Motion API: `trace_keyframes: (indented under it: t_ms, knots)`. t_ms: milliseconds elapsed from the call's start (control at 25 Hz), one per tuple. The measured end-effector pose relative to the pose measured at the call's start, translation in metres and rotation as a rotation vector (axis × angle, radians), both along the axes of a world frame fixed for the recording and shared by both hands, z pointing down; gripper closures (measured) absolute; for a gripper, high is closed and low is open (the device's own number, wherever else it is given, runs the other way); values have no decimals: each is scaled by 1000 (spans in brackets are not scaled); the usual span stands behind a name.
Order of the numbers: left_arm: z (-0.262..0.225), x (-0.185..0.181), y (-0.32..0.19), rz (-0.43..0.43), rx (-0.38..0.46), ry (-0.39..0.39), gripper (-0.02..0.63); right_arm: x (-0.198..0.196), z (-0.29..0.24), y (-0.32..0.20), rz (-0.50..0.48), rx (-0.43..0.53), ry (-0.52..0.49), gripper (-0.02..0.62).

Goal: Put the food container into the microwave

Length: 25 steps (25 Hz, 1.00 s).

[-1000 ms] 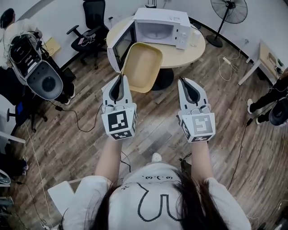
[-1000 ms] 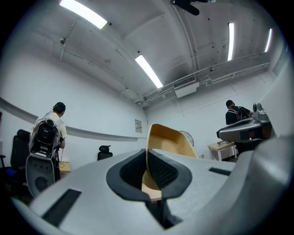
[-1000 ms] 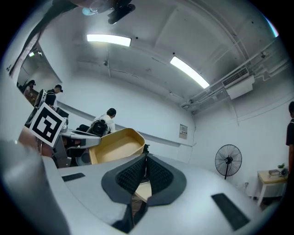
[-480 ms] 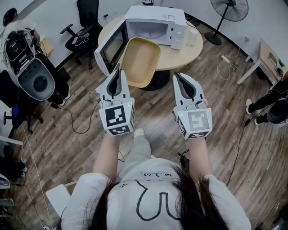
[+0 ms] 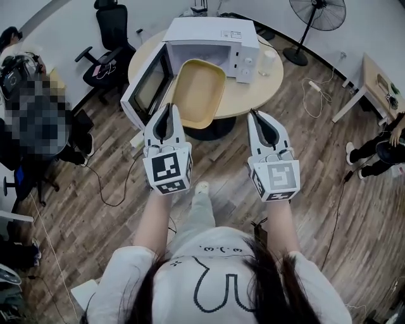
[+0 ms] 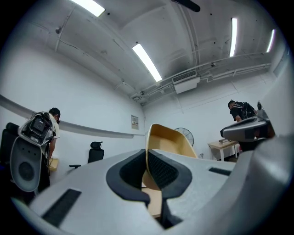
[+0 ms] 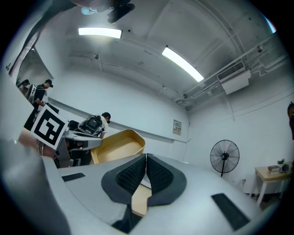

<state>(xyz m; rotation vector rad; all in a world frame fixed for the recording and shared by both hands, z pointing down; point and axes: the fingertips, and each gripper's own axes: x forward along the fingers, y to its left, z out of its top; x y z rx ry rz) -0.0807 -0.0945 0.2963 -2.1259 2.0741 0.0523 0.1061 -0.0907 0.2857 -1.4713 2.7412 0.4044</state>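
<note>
A tan food container (image 5: 199, 92) hangs tilted in front of the white microwave (image 5: 212, 35), whose door (image 5: 149, 85) stands open to the left. My left gripper (image 5: 168, 109) is shut on the container's near rim. In the left gripper view the container (image 6: 170, 140) rises from between the jaws of the left gripper (image 6: 147, 158). My right gripper (image 5: 255, 114) is shut with nothing in it, level with the left one and to the container's right. In the right gripper view the jaws of the right gripper (image 7: 146, 160) meet, with the container (image 7: 115, 146) off to the left.
The microwave sits on a round wooden table (image 5: 253, 95) beside a white cup (image 5: 269, 60). An office chair (image 5: 111, 31) stands at the back left, a floor fan (image 5: 316, 16) at the back right, a small desk (image 5: 373, 82) and a person (image 5: 380, 149) at the right. Cables cross the wood floor.
The person has stepped towards the table, so the microwave and table lie nearer. The left gripper has kept hold of the container, which now hangs right before the open microwave.
</note>
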Motion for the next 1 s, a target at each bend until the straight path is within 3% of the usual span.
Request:
trace_keyframes:
  t_ms: [640, 1000]
  knots:
    - [37, -52, -205, 55, -108, 66, 586, -38, 12, -192, 101, -59, -6, 566]
    - [79, -79, -271, 71, -208, 119, 586, -68, 32, -252, 115, -105, 14, 566]
